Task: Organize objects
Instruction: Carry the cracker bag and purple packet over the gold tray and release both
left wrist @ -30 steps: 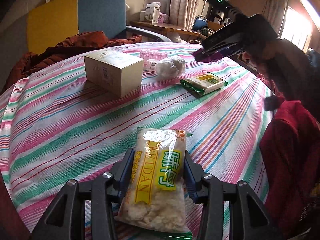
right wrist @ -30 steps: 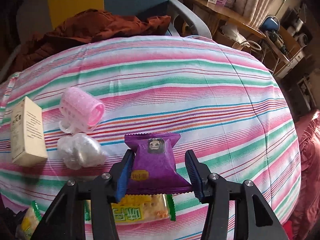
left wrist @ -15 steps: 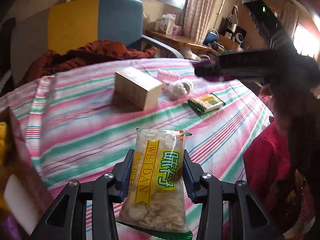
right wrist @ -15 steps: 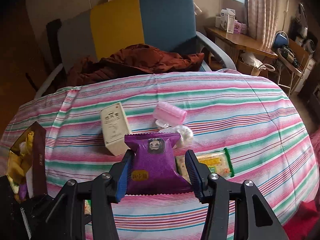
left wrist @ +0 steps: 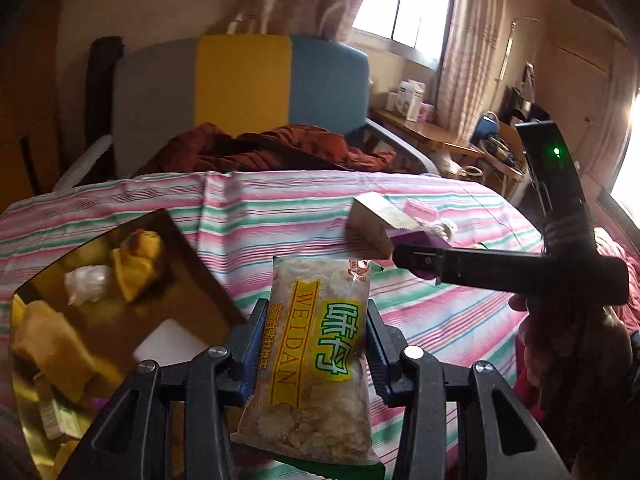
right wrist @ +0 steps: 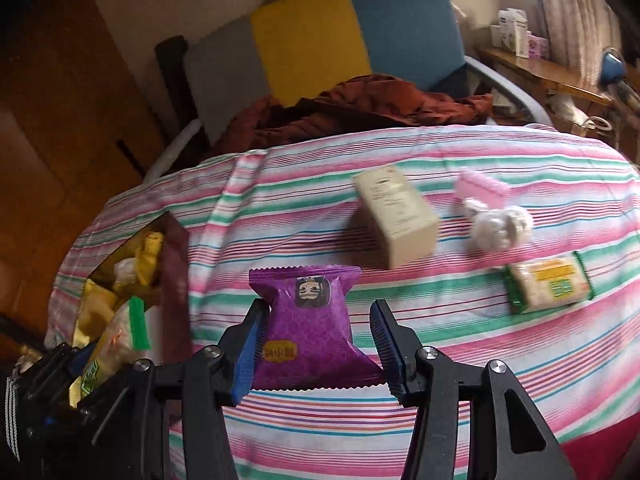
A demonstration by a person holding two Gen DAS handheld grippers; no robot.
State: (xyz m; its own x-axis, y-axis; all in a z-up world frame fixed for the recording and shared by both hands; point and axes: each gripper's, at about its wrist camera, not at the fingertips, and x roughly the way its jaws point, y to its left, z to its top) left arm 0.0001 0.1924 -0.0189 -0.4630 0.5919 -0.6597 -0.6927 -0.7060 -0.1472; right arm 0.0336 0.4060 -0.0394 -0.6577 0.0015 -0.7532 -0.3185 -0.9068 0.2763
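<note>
Both tongs swing toward the open box: left tongs pinch my crackly rice-snack packet mid-body, right tongs clamp the soft purple pouch.

Carton left of roller

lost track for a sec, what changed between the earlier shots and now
Both grippers swung left toward the open box of snacks, which has come into view. The left gripper still clamps the rice cracker pack, the right gripper the purple packet. The cream carton, pink roller and green snack pack haven't moved.
</note>
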